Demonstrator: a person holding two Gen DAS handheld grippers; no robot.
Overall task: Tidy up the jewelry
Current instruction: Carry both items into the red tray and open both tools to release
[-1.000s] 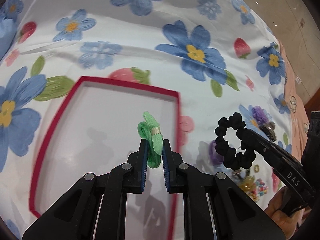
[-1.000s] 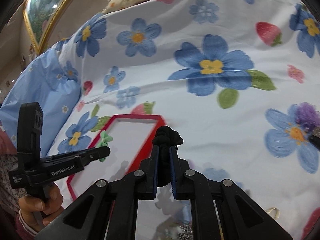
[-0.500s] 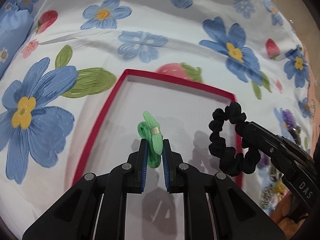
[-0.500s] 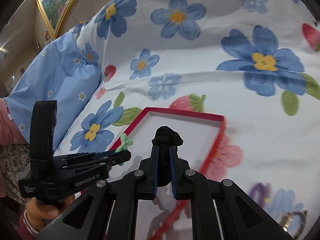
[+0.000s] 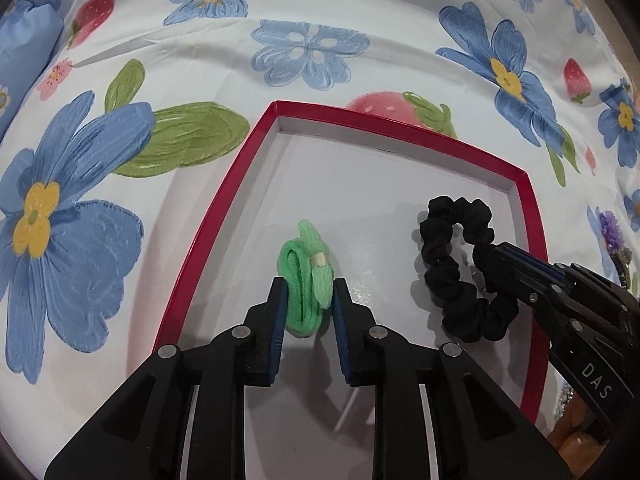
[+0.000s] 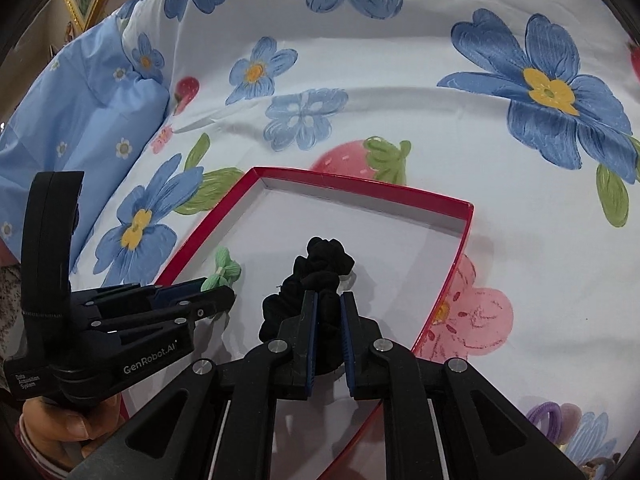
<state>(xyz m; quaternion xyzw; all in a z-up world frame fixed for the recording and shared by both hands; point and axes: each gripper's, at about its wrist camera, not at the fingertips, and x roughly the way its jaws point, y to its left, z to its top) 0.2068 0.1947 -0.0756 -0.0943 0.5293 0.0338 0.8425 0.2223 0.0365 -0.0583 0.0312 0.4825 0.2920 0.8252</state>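
Note:
A shallow red-rimmed box (image 5: 400, 132) (image 6: 360, 182) with a white floor lies on the flowered sheet. My left gripper (image 5: 308, 300) (image 6: 224, 296) hangs low over the box's left part. Its jaws are opening, and the green hair tie (image 5: 306, 280) (image 6: 224, 270) still sits between the pads, touching both. Over the box's right part, my right gripper (image 6: 328, 312) (image 5: 484, 256) holds the black scrunchie (image 6: 324, 260) (image 5: 448, 276). Its jaws are opening slightly too, with the scrunchie's loop hanging just above the box floor.
The white sheet (image 6: 440, 100) with blue flowers and strawberries surrounds the box. A light blue pillow (image 6: 80, 100) lies at the left. Purple hair ties (image 6: 548, 416) and other small pieces lie to the right of the box. A hand (image 6: 60, 424) holds the left gripper's handle.
Both grippers came down and inward over the box, which now fills more of each view. The scrunchie moved from outside the right rim to above the floor. Both jaws stand slightly wider.

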